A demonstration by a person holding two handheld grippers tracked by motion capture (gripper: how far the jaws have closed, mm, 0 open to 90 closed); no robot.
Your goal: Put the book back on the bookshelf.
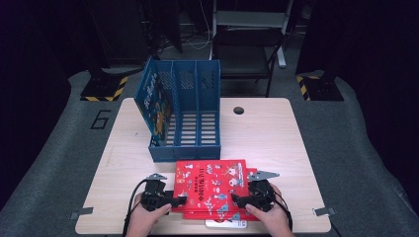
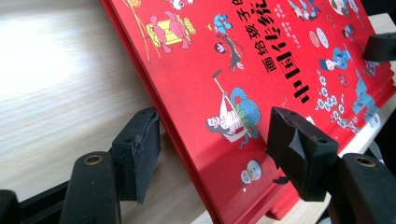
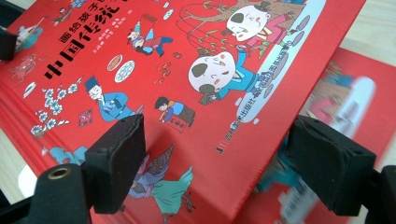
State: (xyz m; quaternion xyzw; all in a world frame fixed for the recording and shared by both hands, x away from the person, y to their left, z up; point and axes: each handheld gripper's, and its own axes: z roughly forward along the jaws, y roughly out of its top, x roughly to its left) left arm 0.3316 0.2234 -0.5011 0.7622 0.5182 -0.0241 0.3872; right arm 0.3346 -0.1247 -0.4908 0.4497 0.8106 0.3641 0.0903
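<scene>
Your left gripper (image 1: 179, 200) sits at the left edge of the red picture book (image 1: 211, 183), its jaws set wide apart with the book's edge between them; in the left gripper view one pad (image 2: 137, 151) stands off the book's side and the other pad (image 2: 299, 149) sits over the cover, and you cannot tell whether they press. Your right gripper (image 1: 236, 200) is at the book's right edge, jaws also wide, one pad (image 3: 119, 161) over the cover and the other (image 3: 329, 161) beyond the corner, above a second red book (image 3: 359, 93) lying underneath.

The red picture book lies flat at the near edge of the table (image 1: 276, 133), on top of that second book. A white item (image 1: 226, 223) pokes out from under the stack on your side. Just beyond the book's far edge stands a blue file rack (image 1: 190, 106) with three compartments; a blue book (image 1: 154, 101) stands upright in its left compartment, the others hold nothing.

The table is pale wood with a small round hole (image 1: 239, 110) beyond the rack's right side. Past the table a dark chair (image 1: 247, 52) stands on a grey floor, in a dim room.
</scene>
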